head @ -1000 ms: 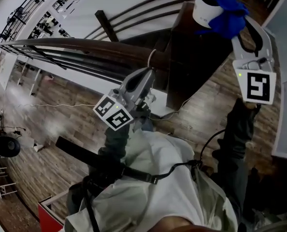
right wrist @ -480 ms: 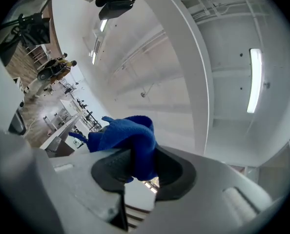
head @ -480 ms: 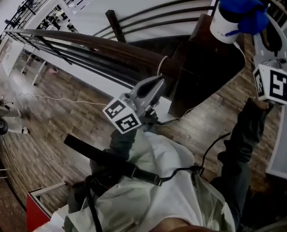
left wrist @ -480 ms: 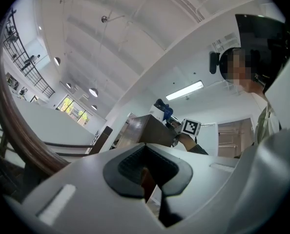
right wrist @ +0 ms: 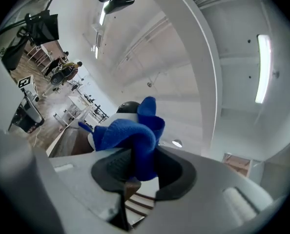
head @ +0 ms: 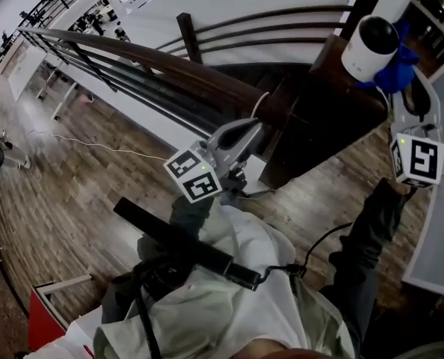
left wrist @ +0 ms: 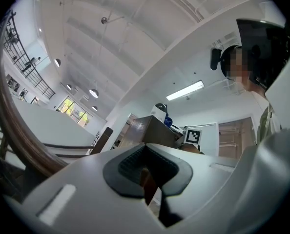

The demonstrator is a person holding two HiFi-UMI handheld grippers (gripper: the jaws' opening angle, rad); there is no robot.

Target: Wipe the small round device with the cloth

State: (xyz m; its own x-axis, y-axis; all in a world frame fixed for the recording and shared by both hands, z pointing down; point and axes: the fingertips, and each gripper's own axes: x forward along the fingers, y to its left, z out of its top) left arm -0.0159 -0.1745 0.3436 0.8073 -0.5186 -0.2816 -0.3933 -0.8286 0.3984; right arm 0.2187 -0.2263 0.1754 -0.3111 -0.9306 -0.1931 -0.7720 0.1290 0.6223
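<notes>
Head view: near the chest, the left gripper (head: pixel 250 129) has its jaws pressed together on nothing. Farther out, the right gripper (head: pixel 406 88) pinches the blue cloth (head: pixel 392 72) against the white device (head: pixel 365 49), which stands on a dark post (head: pixel 319 103).

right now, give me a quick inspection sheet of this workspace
surface: dark wooden stand at the end of the railing; its top carries the device.
job's things: small round device, white with a black top, upright on the stand; blue cloth bunched against the device's side.
clutter: nothing seen on the stand.
grippers: right gripper has its jaws shut on the cloth, raised at the device; left gripper has its jaws together with nothing between them, held low, away from the stand.
cables: thin white cable trailing over the floor.
surroundings: curved wooden handrail, wood plank floor.
</notes>
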